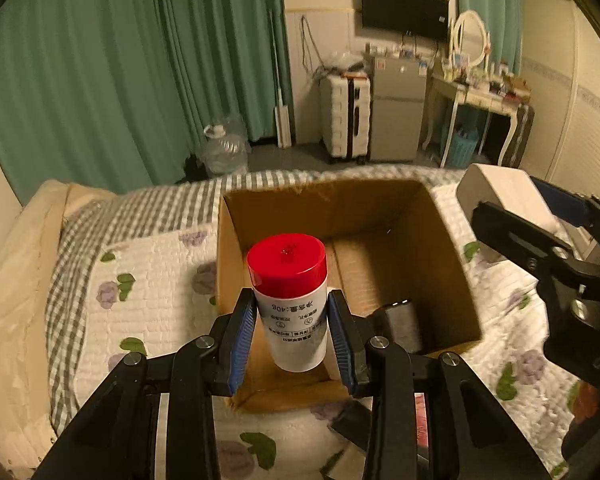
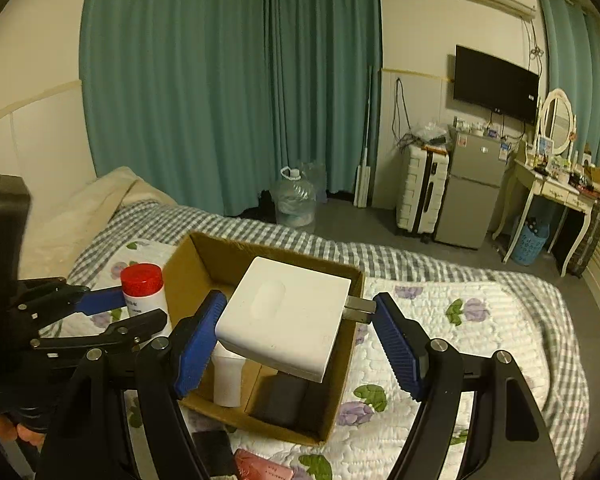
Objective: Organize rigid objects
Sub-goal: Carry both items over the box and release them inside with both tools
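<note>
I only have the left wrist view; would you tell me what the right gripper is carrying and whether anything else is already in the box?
Observer: The right gripper holds a white power adapter, its metal prongs pointing at the right finger.
Operator: Is it over the box?
Observer: Yes, it hangs above the cardboard box, toward its right wall.
Operator: What lies beneath it?
Observer: A white tube-like item stands inside, beside a dark block.
</note>
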{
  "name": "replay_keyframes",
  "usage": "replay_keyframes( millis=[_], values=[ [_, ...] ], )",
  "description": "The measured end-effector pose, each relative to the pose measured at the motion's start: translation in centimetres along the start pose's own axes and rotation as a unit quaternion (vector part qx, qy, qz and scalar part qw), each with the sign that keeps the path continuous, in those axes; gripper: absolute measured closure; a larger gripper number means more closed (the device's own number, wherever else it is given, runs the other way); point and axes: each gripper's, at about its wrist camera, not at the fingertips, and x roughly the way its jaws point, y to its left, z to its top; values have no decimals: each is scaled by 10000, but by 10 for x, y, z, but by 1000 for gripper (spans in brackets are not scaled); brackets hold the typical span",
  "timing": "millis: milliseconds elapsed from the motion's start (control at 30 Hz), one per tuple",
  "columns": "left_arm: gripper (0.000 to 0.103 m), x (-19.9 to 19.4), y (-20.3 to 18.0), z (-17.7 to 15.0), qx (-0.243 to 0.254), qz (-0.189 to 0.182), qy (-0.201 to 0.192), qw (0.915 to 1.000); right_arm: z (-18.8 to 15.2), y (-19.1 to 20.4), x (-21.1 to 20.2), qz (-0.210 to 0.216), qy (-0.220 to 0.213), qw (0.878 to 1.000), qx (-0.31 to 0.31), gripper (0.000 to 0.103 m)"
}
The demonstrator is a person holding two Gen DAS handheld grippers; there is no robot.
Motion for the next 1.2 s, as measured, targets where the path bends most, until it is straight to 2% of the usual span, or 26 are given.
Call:
replay_keyframes(
  millis=[233, 500, 667, 767, 1000, 1100, 1200],
  values=[
    [66, 49, -5, -6, 147, 185, 595, 9979, -15, -8, 34, 3, 185, 9998, 110, 29],
    [66, 75, -7, -11, 203, 174, 902, 9956, -21, -13, 60, 20, 321, 9993, 179, 29],
    [63, 74, -6, -7, 197, 124, 759, 9968, -21, -13, 67, 5, 334, 9992, 221, 28],
    [42, 68, -3, -2, 178, 127, 543, 9983, -20, -13, 71, 17, 311, 9993, 220, 28],
    [41, 55, 11, 6, -90, 109, 19, 9999, -12, -15, 81, 21, 309, 9992, 256, 28],
    [41, 54, 18, 7, -257, -48, -120, 9996, -12, -14, 91, 58, 347, 9992, 208, 28],
    [41, 50, 16, 5, -199, -22, -299, 9994, -14, -12, 99, 0, 380, 9991, 175, 27]
  ],
)
